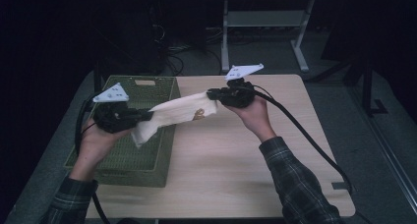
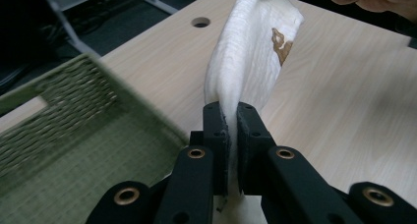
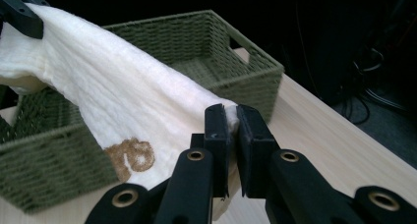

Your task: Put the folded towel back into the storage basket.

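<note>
A white cloth (image 1: 174,112) with a brown mark (image 1: 198,114) hangs stretched in the air between my two grippers. My left gripper (image 1: 147,116) is shut on its left end, above the green woven basket (image 1: 123,162). My right gripper (image 1: 212,93) is shut on the other end, over the wooden table (image 1: 231,155). In the left gripper view the cloth (image 2: 246,62) rises from the black jaws (image 2: 232,117) toward the other hand. In the right gripper view the cloth (image 3: 113,106) runs from my right gripper (image 3: 232,113) to the far gripper at the top left, with the basket (image 3: 196,47) behind it.
The basket stands on the table's left side and overhangs its left edge. A cable hole (image 2: 200,22) sits in the tabletop. Black cables (image 1: 305,135) trail from both grippers. A metal table frame (image 1: 265,32) and dark floor with cords lie beyond the far edge.
</note>
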A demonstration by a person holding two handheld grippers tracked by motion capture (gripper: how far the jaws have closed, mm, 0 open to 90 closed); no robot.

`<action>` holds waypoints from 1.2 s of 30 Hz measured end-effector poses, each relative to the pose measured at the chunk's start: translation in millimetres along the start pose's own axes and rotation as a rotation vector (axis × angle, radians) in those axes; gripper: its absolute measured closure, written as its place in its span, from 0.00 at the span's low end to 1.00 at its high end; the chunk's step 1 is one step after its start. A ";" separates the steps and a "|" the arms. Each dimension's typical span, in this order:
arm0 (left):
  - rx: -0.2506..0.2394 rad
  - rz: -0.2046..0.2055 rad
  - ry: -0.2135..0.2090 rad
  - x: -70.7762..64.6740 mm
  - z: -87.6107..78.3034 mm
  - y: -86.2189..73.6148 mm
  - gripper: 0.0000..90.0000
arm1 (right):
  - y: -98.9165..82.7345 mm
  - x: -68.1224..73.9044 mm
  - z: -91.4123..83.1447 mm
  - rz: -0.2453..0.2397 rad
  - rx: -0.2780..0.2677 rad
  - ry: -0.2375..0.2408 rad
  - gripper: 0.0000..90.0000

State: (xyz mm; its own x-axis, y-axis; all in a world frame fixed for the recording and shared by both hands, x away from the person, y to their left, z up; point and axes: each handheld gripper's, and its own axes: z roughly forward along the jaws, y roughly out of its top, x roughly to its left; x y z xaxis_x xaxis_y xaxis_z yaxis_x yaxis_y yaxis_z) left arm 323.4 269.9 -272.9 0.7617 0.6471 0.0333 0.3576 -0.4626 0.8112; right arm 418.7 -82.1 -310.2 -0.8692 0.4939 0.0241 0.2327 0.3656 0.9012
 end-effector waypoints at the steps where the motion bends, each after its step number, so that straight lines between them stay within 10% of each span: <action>1: -0.003 -0.003 0.009 2.1 -4.4 -2.5 0.94 | 4.2 2.8 5.9 -0.005 0.000 0.008 0.93; 23: 0.046 -0.174 0.128 61.6 -54.6 -101.4 0.94 | 47.9 44.1 137.4 -0.082 0.089 0.133 0.93; 36: 0.101 -0.242 0.123 81.5 -43.0 -142.7 0.94 | 44.0 55.4 183.6 -0.100 0.157 0.150 0.93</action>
State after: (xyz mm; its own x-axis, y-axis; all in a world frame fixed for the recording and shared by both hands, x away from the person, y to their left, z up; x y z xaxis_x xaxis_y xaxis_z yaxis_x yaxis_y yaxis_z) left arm 311.3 414.7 -360.8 0.5784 0.8120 -0.0785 0.5776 -0.3397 0.7423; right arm 460.9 106.2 -348.6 -0.9437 0.3305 0.0132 0.1973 0.5305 0.8244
